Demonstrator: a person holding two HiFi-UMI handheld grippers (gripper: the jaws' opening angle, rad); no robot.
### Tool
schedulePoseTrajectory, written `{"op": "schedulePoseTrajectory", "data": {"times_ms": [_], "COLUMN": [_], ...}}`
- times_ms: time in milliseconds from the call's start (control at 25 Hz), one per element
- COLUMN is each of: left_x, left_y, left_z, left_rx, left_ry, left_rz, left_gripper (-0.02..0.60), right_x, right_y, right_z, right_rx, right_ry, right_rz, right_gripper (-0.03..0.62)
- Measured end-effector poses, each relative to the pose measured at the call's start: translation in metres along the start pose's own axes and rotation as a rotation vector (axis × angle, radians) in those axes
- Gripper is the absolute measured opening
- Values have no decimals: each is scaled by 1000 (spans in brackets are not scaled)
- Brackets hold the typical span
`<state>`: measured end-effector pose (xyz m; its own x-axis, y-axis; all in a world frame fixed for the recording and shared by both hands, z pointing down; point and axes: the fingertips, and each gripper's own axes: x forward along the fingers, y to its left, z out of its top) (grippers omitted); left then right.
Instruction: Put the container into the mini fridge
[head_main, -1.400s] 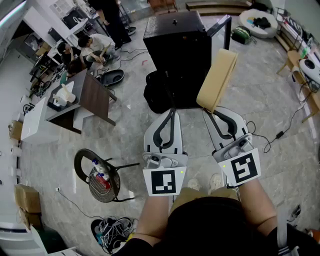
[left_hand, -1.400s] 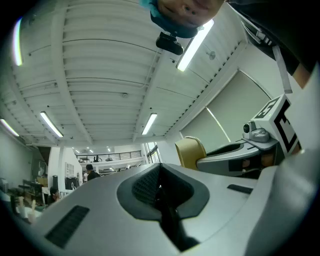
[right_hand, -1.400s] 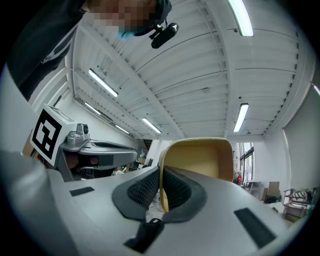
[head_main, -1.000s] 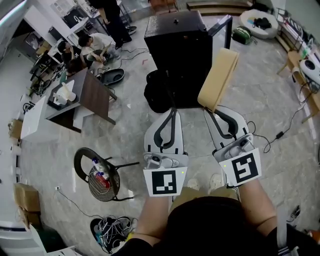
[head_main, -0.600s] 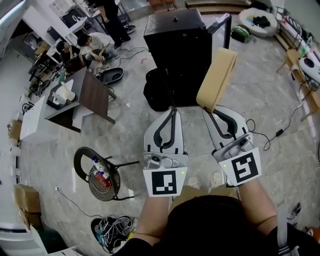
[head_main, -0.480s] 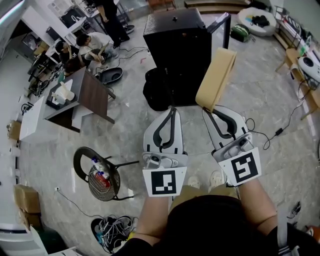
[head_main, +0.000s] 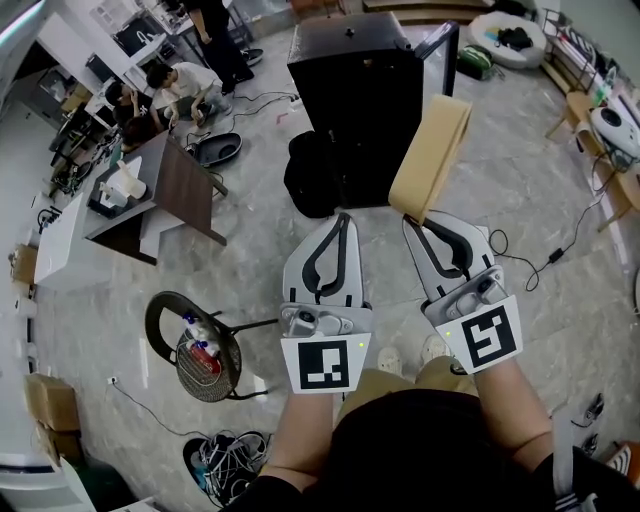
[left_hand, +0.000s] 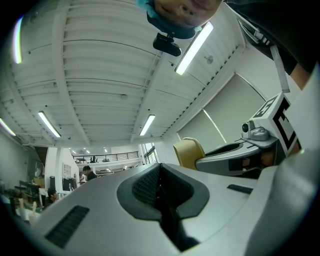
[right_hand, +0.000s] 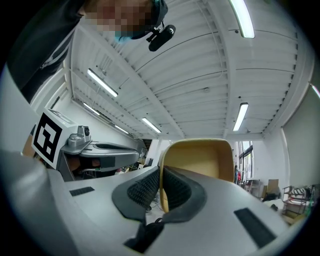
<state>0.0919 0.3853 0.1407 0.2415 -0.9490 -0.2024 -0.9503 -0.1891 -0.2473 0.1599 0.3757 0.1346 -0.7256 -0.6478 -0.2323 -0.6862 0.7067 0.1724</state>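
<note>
Container (head_main: 430, 155) rim pinched by right gripper (head_main: 412, 218), left gripper (head_main: 343, 216) pressed together, mini fridge (head_main: 350, 70) near ahead, door (head_main: 443, 45) open

The head view looks steeply down over the floor (head_main: 250, 270). Each gripper view sits close behind its jaws, tilted up toward the ceiling (left_hand: 100, 75); all three share the container (head_main: 432, 155).

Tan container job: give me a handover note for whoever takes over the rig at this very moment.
Left tongs: shut, empty, beside the right.
Right tongs: shut on the wall of the tan rounded plastic container, held tilted in the air, short of the black box-shaped mini fridge.
Fridge: straight ahead; what looks like its door stands open at its right side.
Done: container picked up.
Left to do: carry it to the fridge opening, set it inside, release.
</note>
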Motion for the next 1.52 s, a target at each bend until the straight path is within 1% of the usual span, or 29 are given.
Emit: {"op": "schedulePoseTrajectory", "data": {"times_ms": [160, 360, 560, 760, 920, 1080, 1280, 1440, 1520], "left_x": [-16, -23, -15, -2, 24, 57, 104, 148, 170], "left_y": [6, 9, 10, 12, 14, 15, 16, 23, 31], "left_z": [-1, -2, -2, -4, -12, -23, -39, -55, -63], "left_rx": [-14, -20, -22, -23, -24, -34, -13, 35, 44], "left_ry": [-1, -4, -9, -24, -22, -21, -11, 11, 16], "left_rz": [6, 9, 10, 7, -4, -5, -18, -24, -16], "left_gripper": [23, 23, 23, 23, 23, 23, 23, 23, 23], "right_x": [-6, -8, -5, 1, 16, 33, 63, 98, 117], "right_y": [14, 20, 16, 7, -11, -36, -74, -107, -122], "right_z": [0, 0, -2, -12, -19, -34, -50, -64, -71], "right_rx": [-4, -12, -35, -47, -48, -41, -45, -40, -37], "right_ry": [7, 10, 13, 23, 19, 24, 25, 20, 17], "right_rz": [-7, -6, -7, -13, -15, -13, -10, 11, 24], "right_gripper": [46, 47, 47, 46, 46, 46, 46, 47, 46]}}
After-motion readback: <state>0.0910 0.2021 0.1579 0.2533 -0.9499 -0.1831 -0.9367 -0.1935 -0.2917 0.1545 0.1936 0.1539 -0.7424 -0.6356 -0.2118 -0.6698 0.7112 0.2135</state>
